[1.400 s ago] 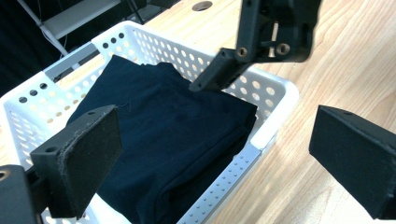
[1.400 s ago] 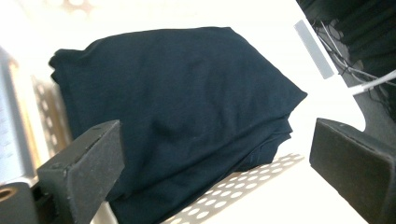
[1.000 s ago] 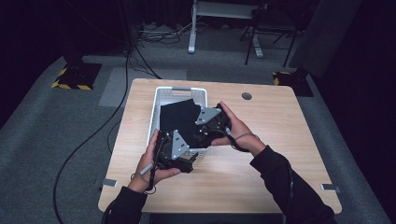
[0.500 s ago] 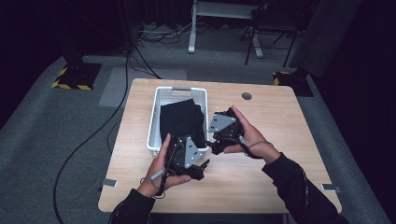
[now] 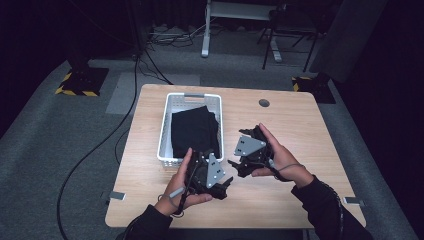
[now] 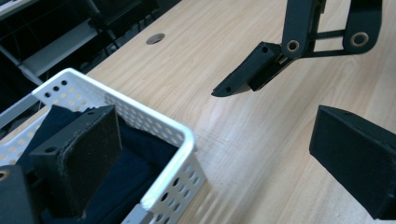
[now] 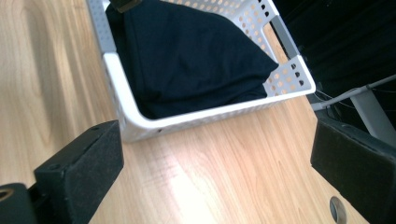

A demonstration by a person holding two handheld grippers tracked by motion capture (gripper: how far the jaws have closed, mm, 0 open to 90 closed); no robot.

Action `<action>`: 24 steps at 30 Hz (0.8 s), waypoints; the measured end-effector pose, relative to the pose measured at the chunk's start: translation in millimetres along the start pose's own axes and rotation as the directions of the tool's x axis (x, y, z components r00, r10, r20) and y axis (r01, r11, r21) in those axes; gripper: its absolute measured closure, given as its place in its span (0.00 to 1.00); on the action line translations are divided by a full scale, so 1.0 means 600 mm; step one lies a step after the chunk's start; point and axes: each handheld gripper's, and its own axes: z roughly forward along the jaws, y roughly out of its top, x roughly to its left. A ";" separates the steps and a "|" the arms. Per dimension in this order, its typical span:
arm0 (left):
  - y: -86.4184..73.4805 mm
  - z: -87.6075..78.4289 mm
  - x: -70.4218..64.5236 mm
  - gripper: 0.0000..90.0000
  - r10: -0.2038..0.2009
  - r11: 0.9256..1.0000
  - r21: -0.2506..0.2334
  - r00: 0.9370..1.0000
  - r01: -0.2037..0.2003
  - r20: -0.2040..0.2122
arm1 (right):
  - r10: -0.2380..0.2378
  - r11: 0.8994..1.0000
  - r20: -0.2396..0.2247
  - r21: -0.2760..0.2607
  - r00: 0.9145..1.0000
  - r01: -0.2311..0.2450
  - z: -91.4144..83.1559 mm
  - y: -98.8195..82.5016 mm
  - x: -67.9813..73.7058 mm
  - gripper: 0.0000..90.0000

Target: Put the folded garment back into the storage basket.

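Observation:
A white perforated basket (image 5: 165,125) stands on the table's left half, with a folded dark cloth (image 5: 195,131) lying in it. My left gripper (image 5: 220,182) hovers just in front of the basket's near right corner (image 6: 187,140), open with nothing between its jaws. My right gripper (image 5: 239,152) is held to the right of the basket over bare wood, also open and holding nothing. In the right gripper view, the cloth (image 7: 187,51) fills the basket (image 7: 116,79) ahead. One jaw of the right gripper (image 6: 252,70) appears in the left gripper view.
The wooden table (image 5: 300,130) has open surface to the right of the basket and a round cable hole (image 5: 264,103) at the back. Grey carpet, cables and chair legs lie beyond the far edge.
Both grippers have pulled away from over the basket, toward the front and right of the table. The cloth stays in the basket.

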 end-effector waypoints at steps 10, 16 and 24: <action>0.001 0.014 -0.023 0.01 0.024 1.000 0.018 0.999 -0.024 0.031 | 0.000 1.000 0.028 0.008 1.000 -0.001 -0.021 -0.039 0.012 0.03; -0.008 0.039 -0.046 0.02 0.065 0.996 0.053 0.992 -0.071 0.111 | 0.007 1.000 0.077 0.016 0.997 -0.008 -0.039 -0.093 0.027 0.03; -0.018 0.063 -0.061 0.02 0.077 0.992 0.090 0.985 -0.092 0.157 | 0.062 0.997 0.063 0.047 0.996 -0.065 -0.046 -0.155 0.040 0.03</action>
